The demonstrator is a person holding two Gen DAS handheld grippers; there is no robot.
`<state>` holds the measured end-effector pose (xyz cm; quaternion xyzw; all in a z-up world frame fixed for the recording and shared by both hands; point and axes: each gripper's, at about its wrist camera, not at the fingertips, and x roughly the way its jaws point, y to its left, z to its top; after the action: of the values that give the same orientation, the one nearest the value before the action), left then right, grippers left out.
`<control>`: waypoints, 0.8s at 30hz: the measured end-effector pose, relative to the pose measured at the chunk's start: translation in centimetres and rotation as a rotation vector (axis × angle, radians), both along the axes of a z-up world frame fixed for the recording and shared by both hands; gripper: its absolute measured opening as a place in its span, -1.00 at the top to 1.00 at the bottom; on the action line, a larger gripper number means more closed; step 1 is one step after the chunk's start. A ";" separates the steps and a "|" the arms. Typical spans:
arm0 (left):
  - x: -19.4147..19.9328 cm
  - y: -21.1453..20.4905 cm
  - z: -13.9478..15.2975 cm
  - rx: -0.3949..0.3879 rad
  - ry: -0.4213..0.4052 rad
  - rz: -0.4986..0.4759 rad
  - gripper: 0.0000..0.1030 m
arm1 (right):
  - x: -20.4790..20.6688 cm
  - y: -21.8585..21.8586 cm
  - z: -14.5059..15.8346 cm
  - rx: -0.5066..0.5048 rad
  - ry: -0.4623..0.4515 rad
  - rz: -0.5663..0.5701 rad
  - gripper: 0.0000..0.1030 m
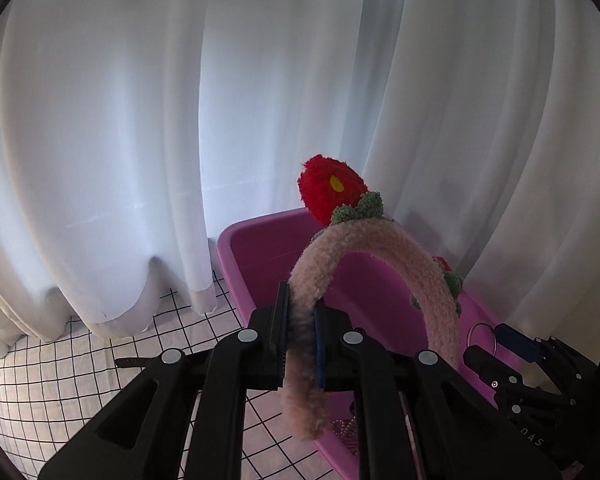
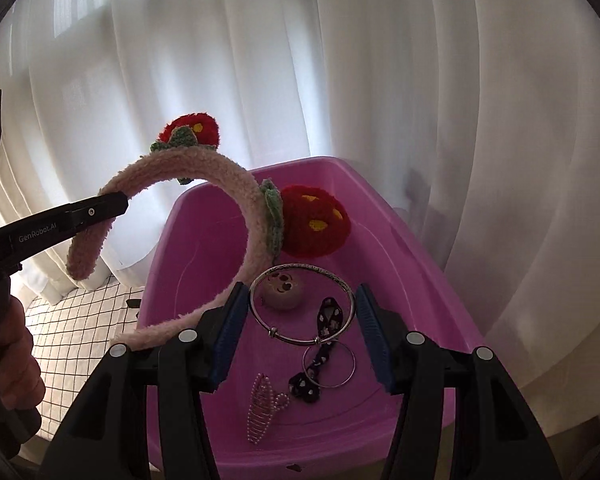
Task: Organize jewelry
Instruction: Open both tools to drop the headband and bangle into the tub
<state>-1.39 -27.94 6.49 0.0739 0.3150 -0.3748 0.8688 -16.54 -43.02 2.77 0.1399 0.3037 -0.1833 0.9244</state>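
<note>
A fluffy pink headband (image 1: 384,248) with red strawberry pompoms shows in both views (image 2: 204,168). My left gripper (image 1: 302,320) is shut on one leg of it and holds it above the purple bin (image 1: 260,248). In the right wrist view the left gripper (image 2: 112,206) comes in from the left, and the headband's far end dips into the bin (image 2: 204,240). My right gripper (image 2: 298,332) is open and empty over the bin. Inside lie a silver bangle (image 2: 256,308), a thin ring (image 2: 350,362), a dark bow ribbon (image 2: 312,384), a pearl clip (image 2: 260,412) and a round pink charm (image 2: 282,292).
The bin stands on a white cloth with a black grid (image 1: 80,364). White curtains (image 1: 140,120) hang close behind and beside the bin. My right gripper (image 1: 516,340) shows at the right edge of the left wrist view.
</note>
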 end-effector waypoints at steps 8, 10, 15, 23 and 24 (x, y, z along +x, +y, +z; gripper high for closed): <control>-0.1 -4.7 -2.6 0.123 -0.013 0.029 0.73 | 1.4 -2.4 -2.6 0.047 0.061 0.020 -0.05; 0.0 -5.5 -3.1 0.142 0.003 0.035 0.68 | 1.6 -2.9 -3.0 0.052 0.080 0.027 -0.05; -0.3 -5.4 -3.9 0.158 -0.006 0.078 0.11 | 1.3 -3.4 -2.9 0.054 0.083 0.038 -0.26; -0.7 -4.2 -1.7 0.105 -0.096 0.150 -0.64 | 0.9 -3.8 -1.8 0.060 0.023 0.055 -0.27; -0.6 -3.9 -1.6 0.098 -0.092 0.160 -0.68 | 0.6 -3.8 -1.4 0.067 0.012 0.057 -0.27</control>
<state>-2.02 -31.85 4.92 0.1083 0.2976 -0.2846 0.9048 -15.97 -46.78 1.36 0.1611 0.3190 -0.1473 0.9222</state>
